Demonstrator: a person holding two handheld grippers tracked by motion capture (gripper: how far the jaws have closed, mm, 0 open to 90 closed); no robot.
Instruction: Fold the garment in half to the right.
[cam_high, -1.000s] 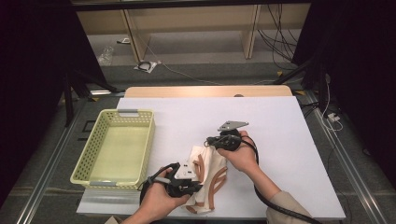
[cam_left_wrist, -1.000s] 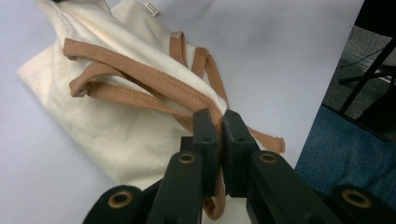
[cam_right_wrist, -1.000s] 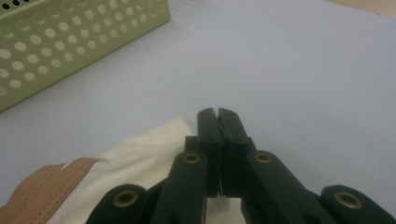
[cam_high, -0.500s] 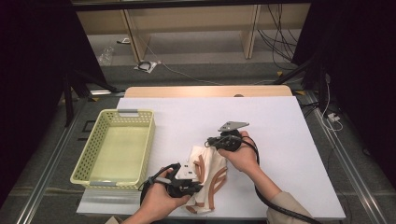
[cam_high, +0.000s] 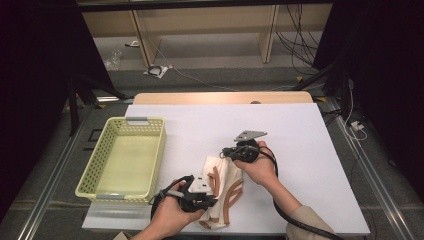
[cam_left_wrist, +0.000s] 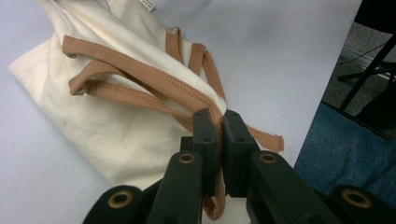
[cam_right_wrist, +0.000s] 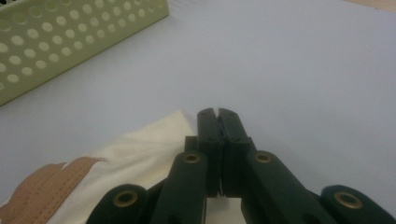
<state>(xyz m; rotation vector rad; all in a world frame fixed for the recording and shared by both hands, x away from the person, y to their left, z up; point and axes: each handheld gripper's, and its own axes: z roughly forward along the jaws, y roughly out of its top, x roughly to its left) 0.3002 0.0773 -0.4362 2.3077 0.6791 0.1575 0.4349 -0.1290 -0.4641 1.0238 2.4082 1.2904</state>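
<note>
A cream cloth bag (cam_high: 222, 175) with brown straps (cam_left_wrist: 140, 70) lies bunched near the front of the white table (cam_high: 310, 135). My left gripper (cam_high: 212, 201) holds its near end; in the left gripper view the jaws (cam_left_wrist: 220, 119) are shut on a brown strap along the bag's edge (cam_left_wrist: 107, 126). My right gripper (cam_high: 226, 152) is at the bag's far end. In the right gripper view its jaws (cam_right_wrist: 218, 114) are shut, a thin sliver of cream cloth pinched between them, and the bag (cam_right_wrist: 140, 149) trails off to the lower left.
A pale green perforated basket (cam_high: 125, 122) with nothing in it stands on the left of the table, its wall (cam_right_wrist: 70, 42) also showing in the right gripper view. Bare tabletop stretches behind and to the right of the bag. The front table edge is just below my hands.
</note>
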